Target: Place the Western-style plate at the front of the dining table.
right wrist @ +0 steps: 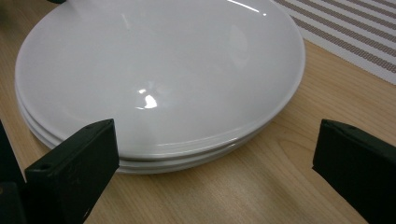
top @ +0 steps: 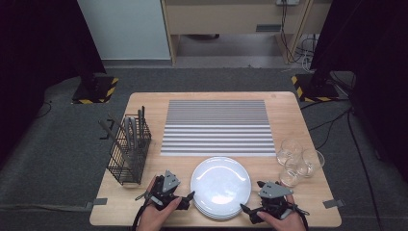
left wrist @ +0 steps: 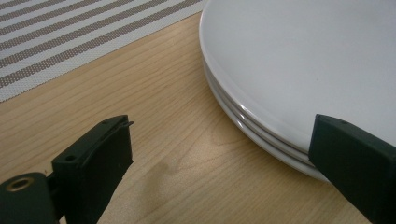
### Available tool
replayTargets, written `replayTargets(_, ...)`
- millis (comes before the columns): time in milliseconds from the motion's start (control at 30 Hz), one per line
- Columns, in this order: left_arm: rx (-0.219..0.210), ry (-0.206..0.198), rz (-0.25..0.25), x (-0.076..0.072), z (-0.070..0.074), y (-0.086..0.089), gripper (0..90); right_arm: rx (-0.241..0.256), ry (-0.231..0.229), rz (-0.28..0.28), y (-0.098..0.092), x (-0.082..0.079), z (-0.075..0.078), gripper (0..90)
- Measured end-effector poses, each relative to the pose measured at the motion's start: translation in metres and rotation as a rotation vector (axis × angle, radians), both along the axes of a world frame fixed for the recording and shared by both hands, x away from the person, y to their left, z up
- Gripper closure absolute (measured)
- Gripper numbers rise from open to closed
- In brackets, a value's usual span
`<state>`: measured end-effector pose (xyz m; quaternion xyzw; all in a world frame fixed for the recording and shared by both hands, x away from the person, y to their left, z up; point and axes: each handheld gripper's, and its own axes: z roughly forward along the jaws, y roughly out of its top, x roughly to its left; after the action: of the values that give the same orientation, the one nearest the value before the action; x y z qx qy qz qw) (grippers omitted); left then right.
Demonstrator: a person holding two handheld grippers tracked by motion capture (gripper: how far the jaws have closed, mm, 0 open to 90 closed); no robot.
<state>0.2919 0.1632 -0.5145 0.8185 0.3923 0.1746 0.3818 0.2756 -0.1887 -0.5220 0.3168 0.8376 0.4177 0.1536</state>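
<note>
plate stack [top: 221, 185]: glazed, slick, heavy, breakable | I'd grip top rim | left gripper [top: 185, 199], right gripper [top: 248, 211]: jaws apart, empty

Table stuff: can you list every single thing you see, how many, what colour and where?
table: one, light wood, middle of the floor
plates: a stack of three, white, front middle
mat: one, grey and white stripes, behind the plates
glasses: three, clear, right of the plates
basket: one, black wire, left side, holding grey cutlery
left gripper: one, black, jaws open at the stack's left rim
right gripper: one, black, jaws open at the stack's right rim
</note>
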Motion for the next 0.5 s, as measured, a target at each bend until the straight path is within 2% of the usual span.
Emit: replayTargets(500,-0.003,0.007,-0.036,-0.0033,-0.0007,-0.0101,4.0,0.01,0.01,0.007,0.0039,0.0015,-0.0008,0.6)
